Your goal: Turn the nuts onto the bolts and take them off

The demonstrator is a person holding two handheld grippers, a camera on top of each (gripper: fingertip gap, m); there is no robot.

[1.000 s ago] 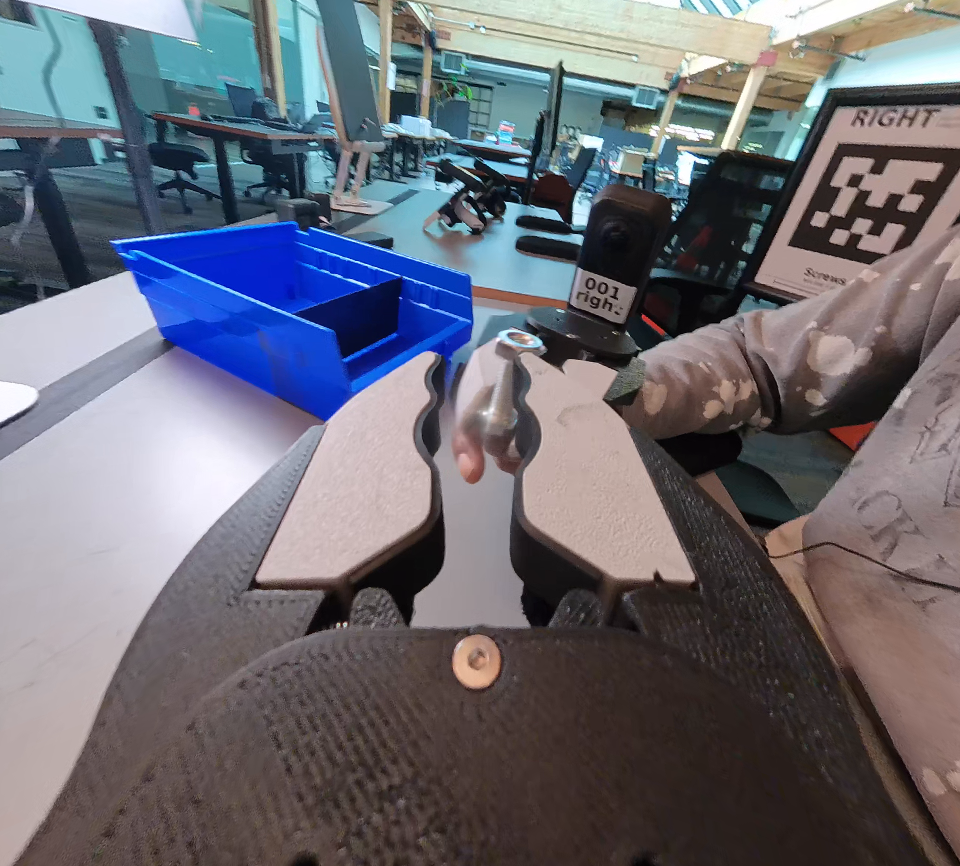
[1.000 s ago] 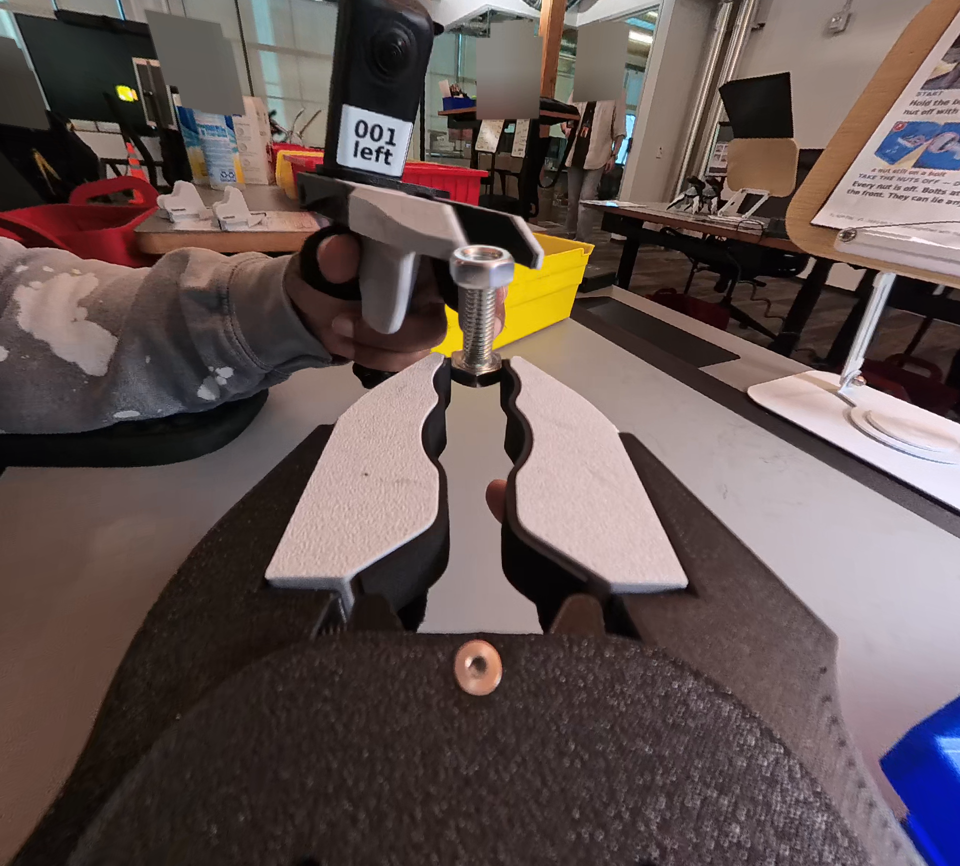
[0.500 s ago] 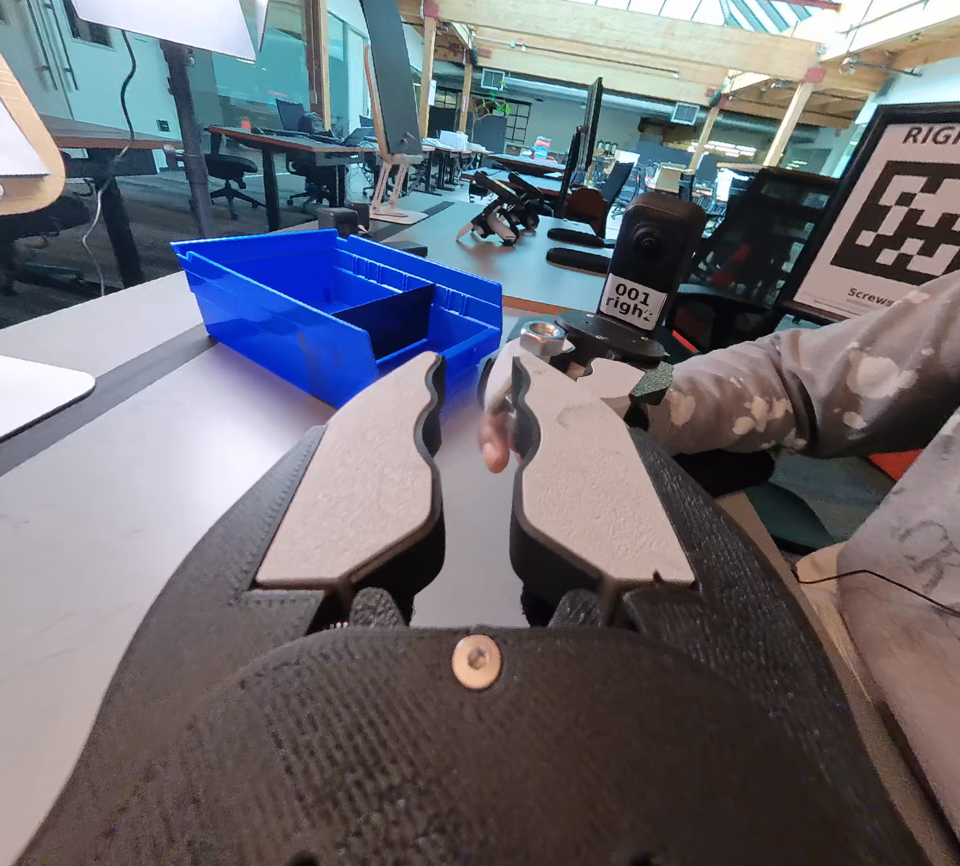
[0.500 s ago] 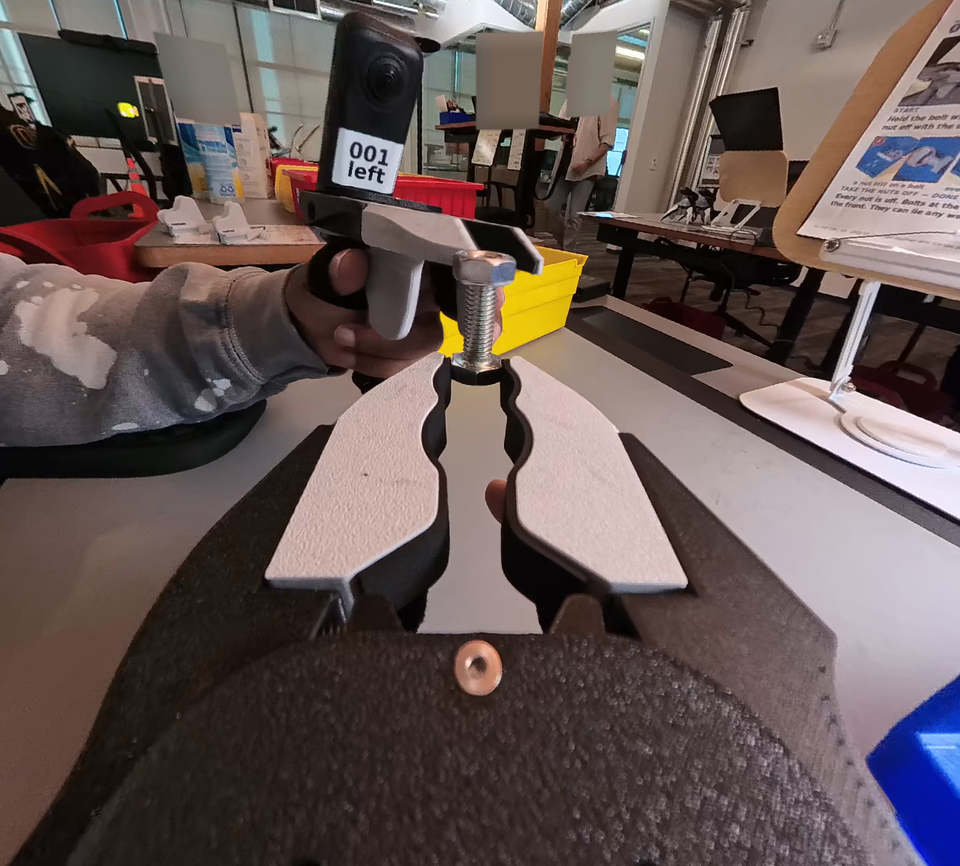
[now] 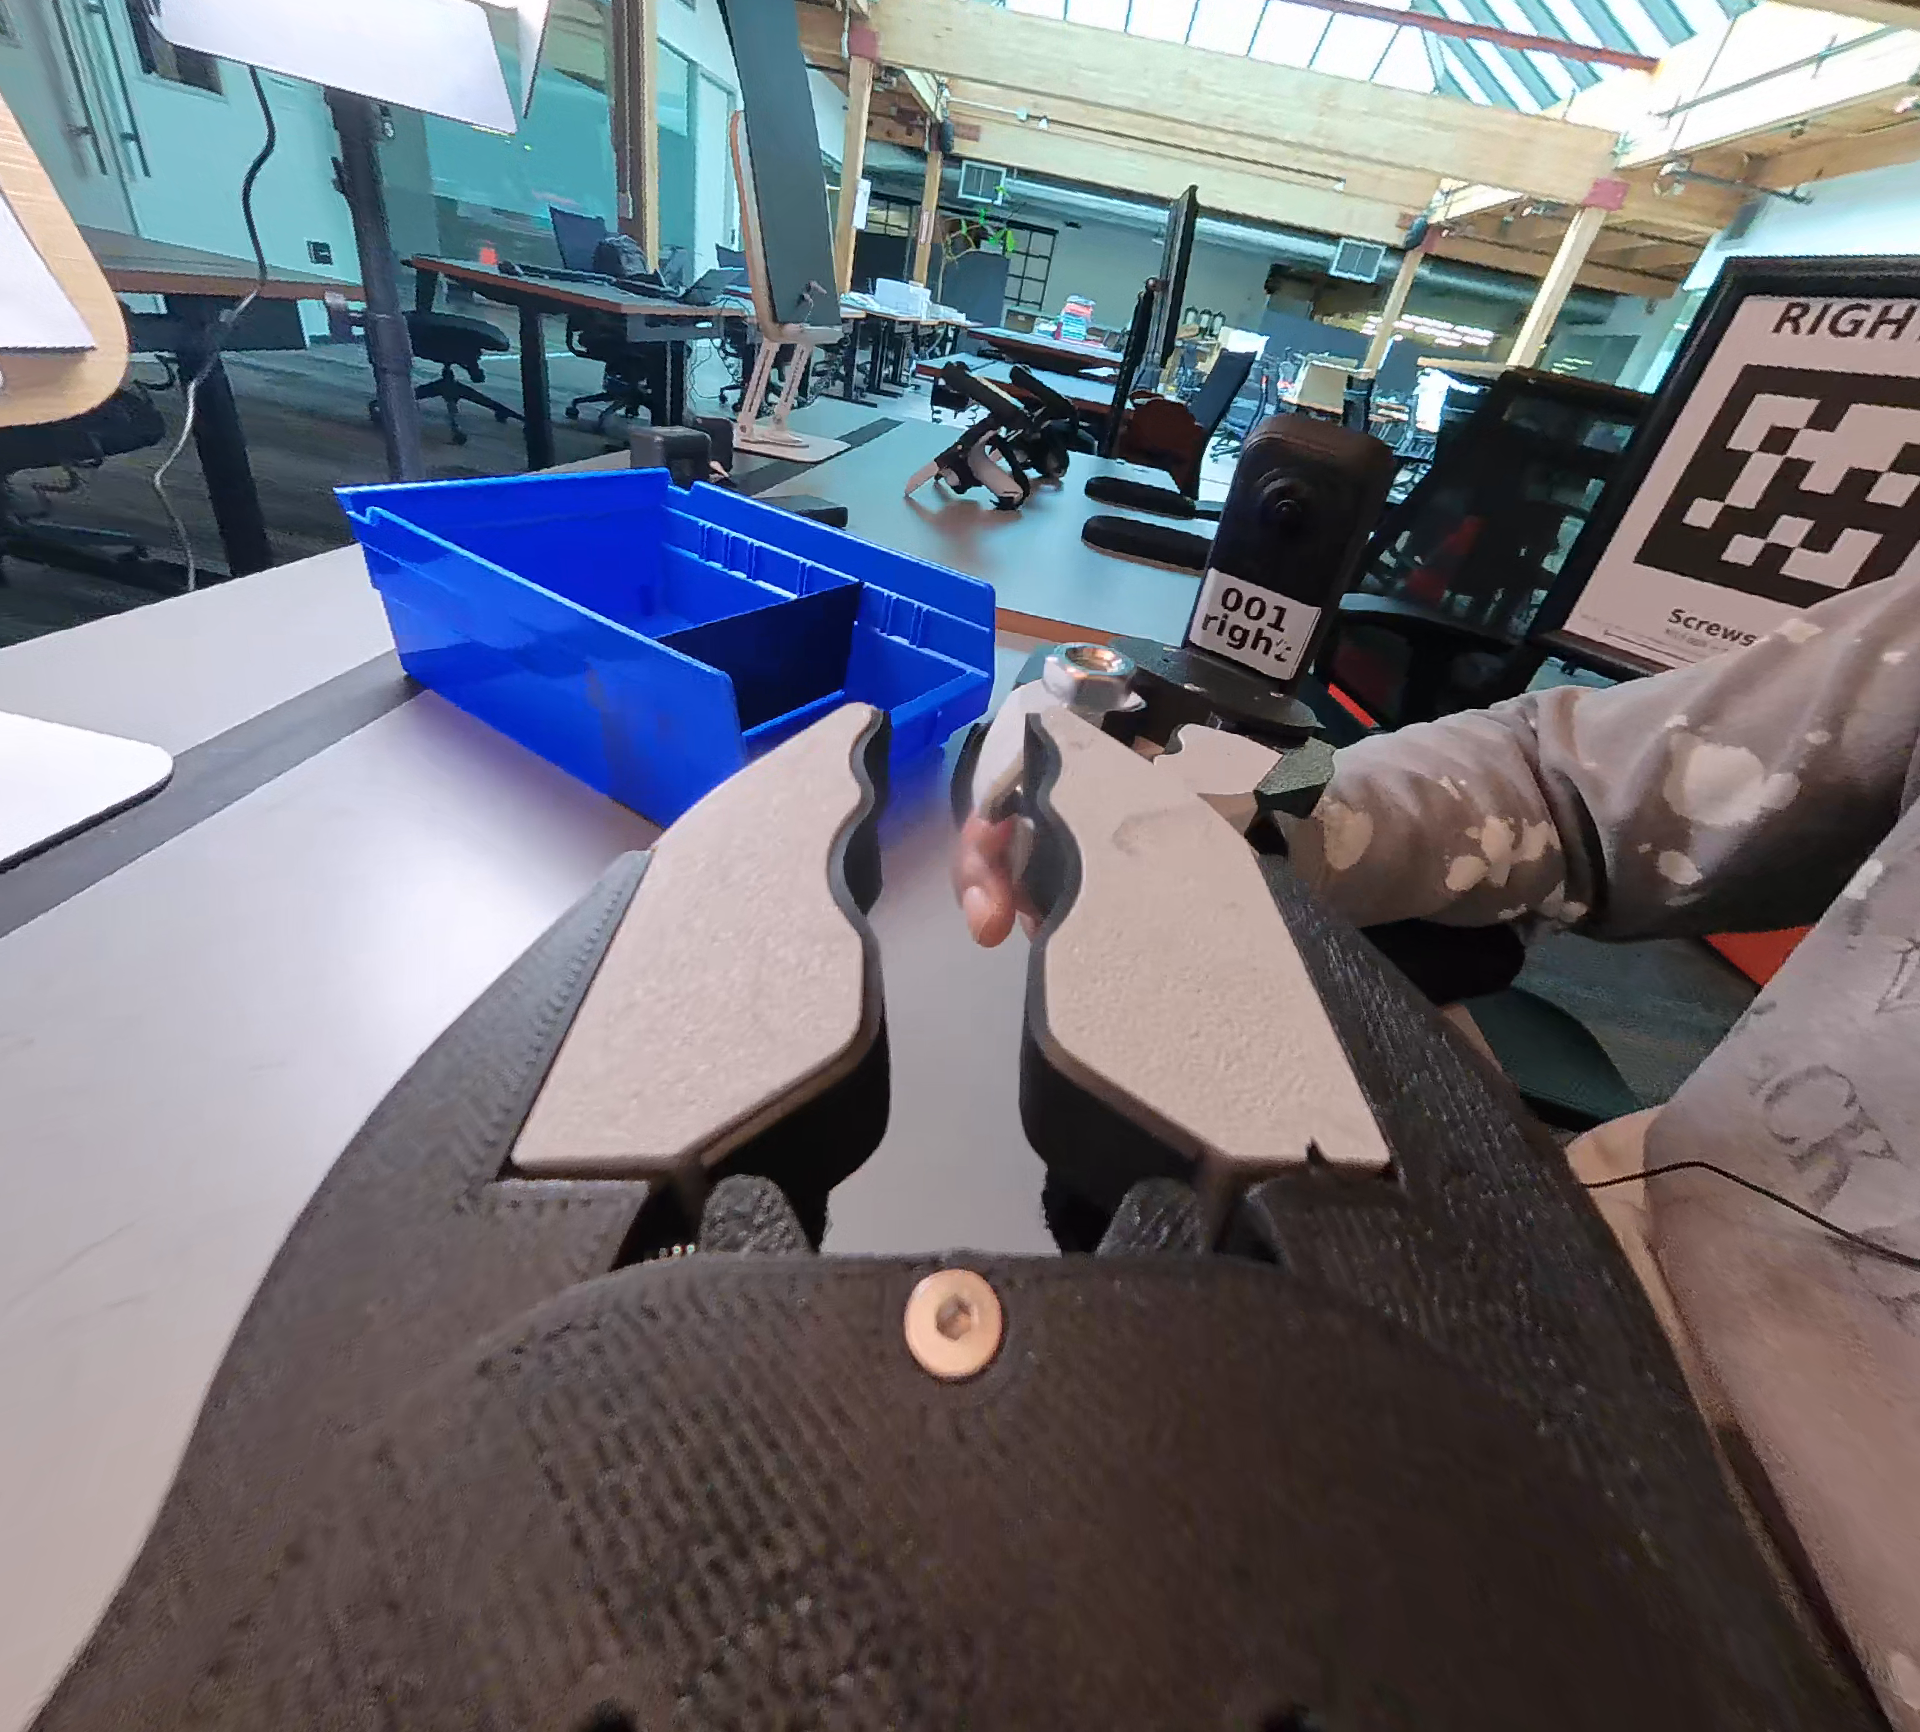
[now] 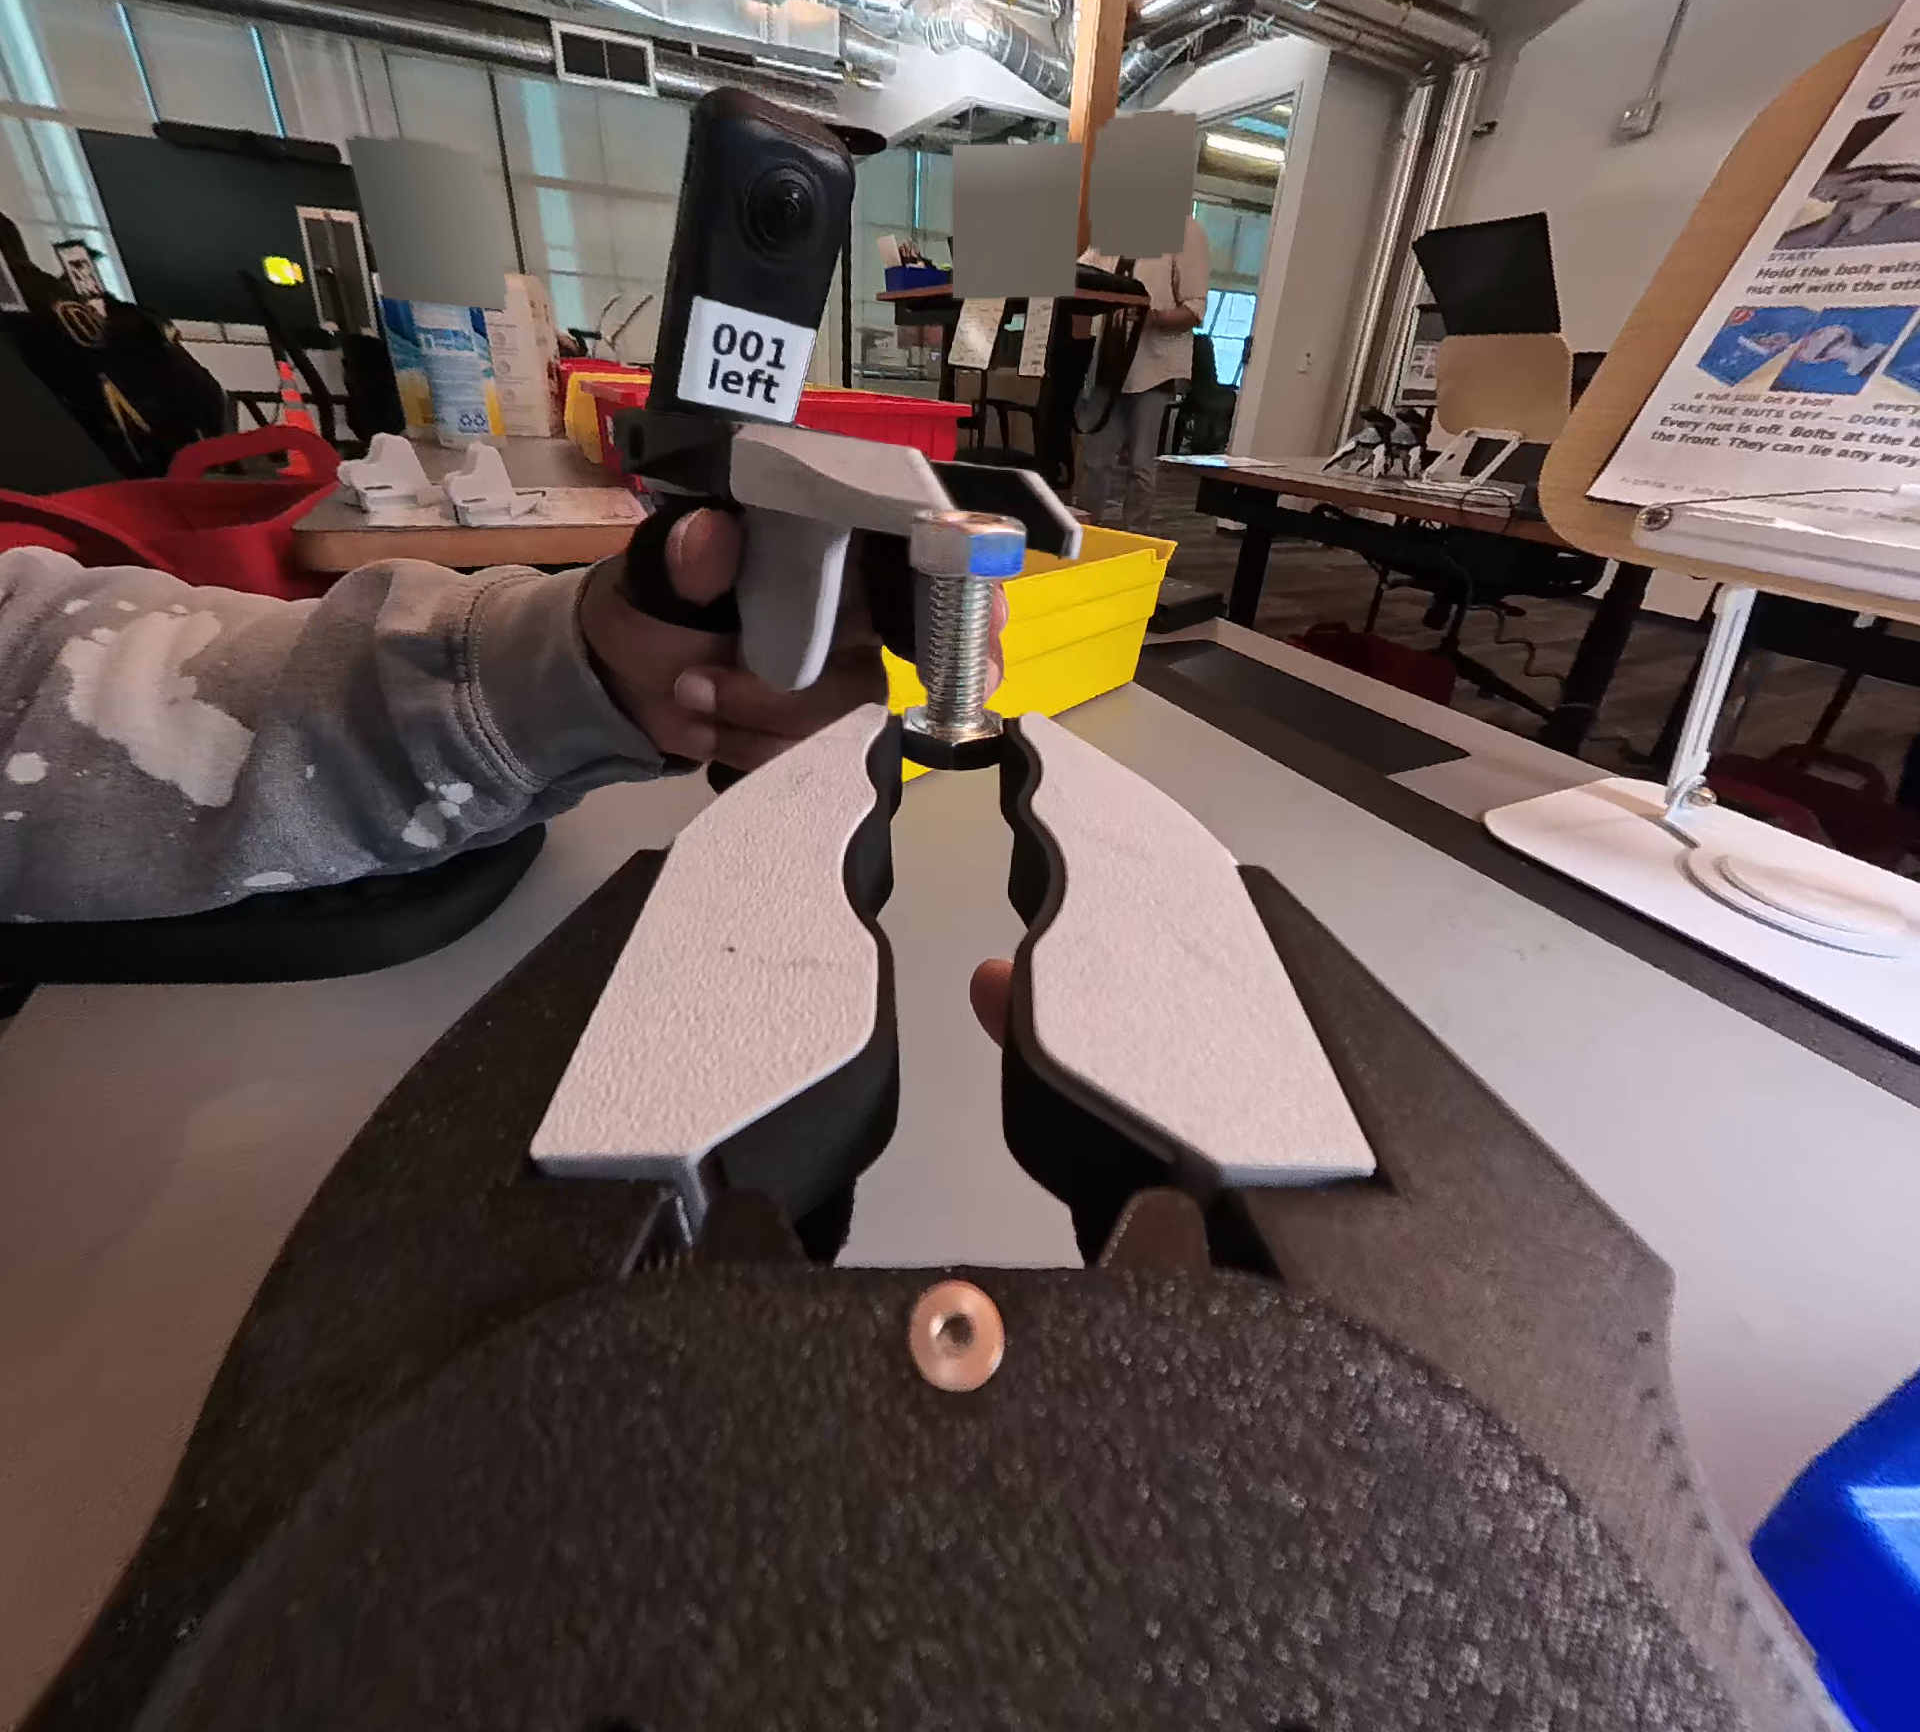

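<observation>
In the right wrist view my right gripper (image 6: 951,739) is shut on the head of a silver bolt (image 6: 958,643). The bolt stands upright with a silver nut (image 6: 968,546) at its top end. My left gripper (image 6: 1003,510) is farther off, held by a hand, with its fingers level just above and behind the nut. In the left wrist view my left gripper (image 5: 930,747) is open with nothing between its fingers. There the nut (image 5: 1089,676) shows just beyond the tip of its right finger (image 5: 1164,934), which hides most of the bolt.
A blue divided bin (image 5: 582,643) stands on the grey table (image 5: 260,955) left of the grippers and shows at the lower right (image 6: 1849,1578). A yellow bin (image 6: 1081,612) is behind the bolt. A white stand base (image 6: 1766,861) with an instruction board is at the right. Left and right tips are no more than a few centimetres apart.
In the left wrist view the bolt and nut were between my open left fingers. They now sit off past the right fingertip. The right gripper still holds the bolt upright.
</observation>
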